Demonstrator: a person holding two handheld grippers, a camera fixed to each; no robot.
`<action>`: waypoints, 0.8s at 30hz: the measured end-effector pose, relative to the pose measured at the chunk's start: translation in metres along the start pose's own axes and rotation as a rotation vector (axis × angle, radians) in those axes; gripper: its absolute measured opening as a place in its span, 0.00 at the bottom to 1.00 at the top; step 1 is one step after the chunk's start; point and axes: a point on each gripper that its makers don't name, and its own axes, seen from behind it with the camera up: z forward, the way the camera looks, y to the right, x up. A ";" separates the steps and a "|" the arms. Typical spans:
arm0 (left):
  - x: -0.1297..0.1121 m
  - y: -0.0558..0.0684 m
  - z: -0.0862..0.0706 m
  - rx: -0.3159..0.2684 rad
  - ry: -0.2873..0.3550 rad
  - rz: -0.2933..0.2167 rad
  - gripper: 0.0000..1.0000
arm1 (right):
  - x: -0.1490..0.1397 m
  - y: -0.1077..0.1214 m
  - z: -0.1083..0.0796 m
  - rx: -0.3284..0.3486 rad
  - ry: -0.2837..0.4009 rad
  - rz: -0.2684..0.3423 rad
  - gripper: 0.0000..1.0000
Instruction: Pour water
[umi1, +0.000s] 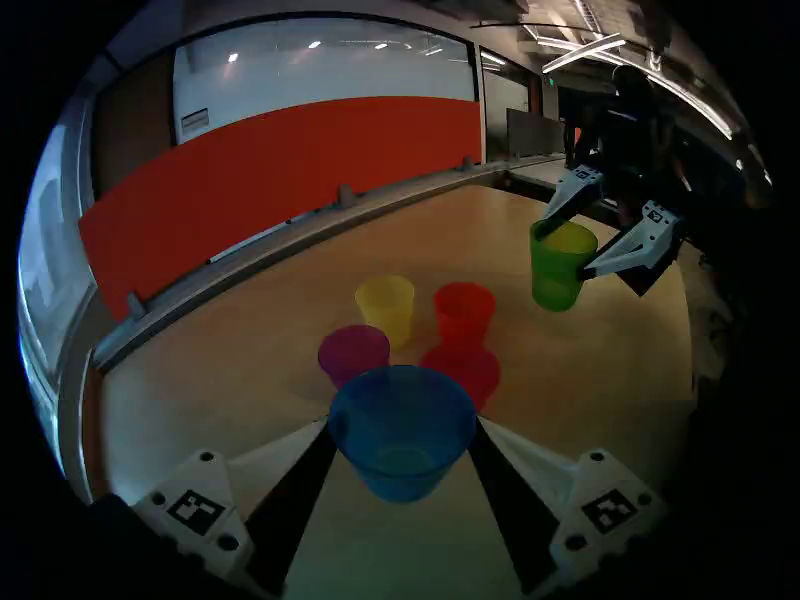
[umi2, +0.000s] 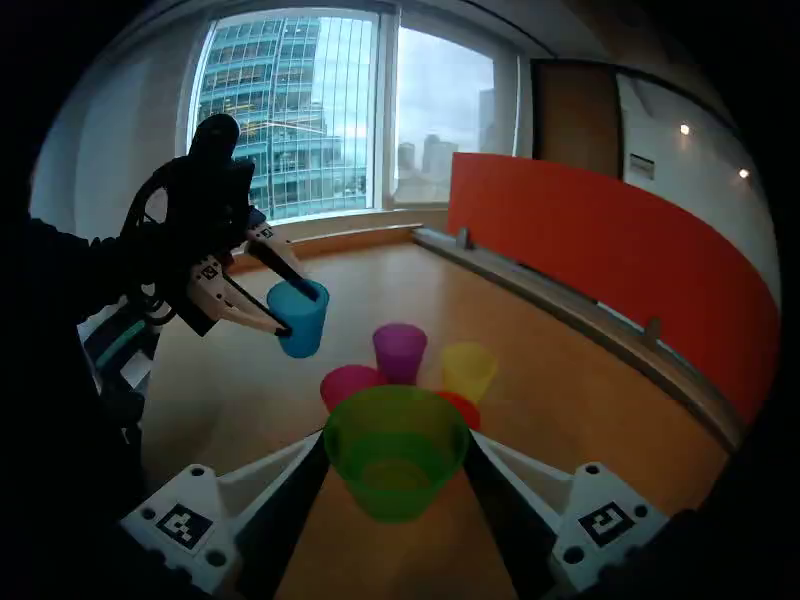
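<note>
- Step in hand: the cups are gripped and the pour is not yet begun. The left gripper (umi1: 402, 430) holds a blue cup (umi1: 402, 455) and the right gripper (umi2: 396, 440) holds a green cup (umi2: 396, 480). Both cups stand upright.
- Left jaws: parted to the cup's width and clenched on the blue cup, one finger on each side of the wall just below the rim.
- Right jaws: likewise parted to the cup's width and clenched on the green cup, gripping just under the rim.
- Position: the two held cups are well apart, at opposite sides of the table (umi1: 250, 340). Both appear lifted clear of it.
- Between them, four cups stand in a close cluster on the table: yellow (umi1: 386, 305), orange-red (umi1: 464, 310), purple (umi1: 353, 352) and pink (umi1: 462, 372).
- Contents: the light is dim and the cup walls are tinted, so water cannot be confirmed in either held cup.
- Next move, as judged: bring one held cup to a receiving cup and set its lip above that rim. Then tilt slowly while the receiver stays level. Which cup pours cannot be told.
</note>
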 end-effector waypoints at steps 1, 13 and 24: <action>-0.002 0.001 0.001 -0.003 -0.006 0.000 0.88 | -0.002 0.000 0.001 0.004 -0.005 0.002 0.92; -0.027 0.005 0.017 -0.038 -0.076 0.003 0.88 | -0.028 -0.004 0.014 0.025 -0.062 0.013 0.92; -0.049 0.010 0.033 -0.059 -0.131 0.009 0.88 | -0.049 -0.004 0.023 0.026 -0.091 0.032 0.92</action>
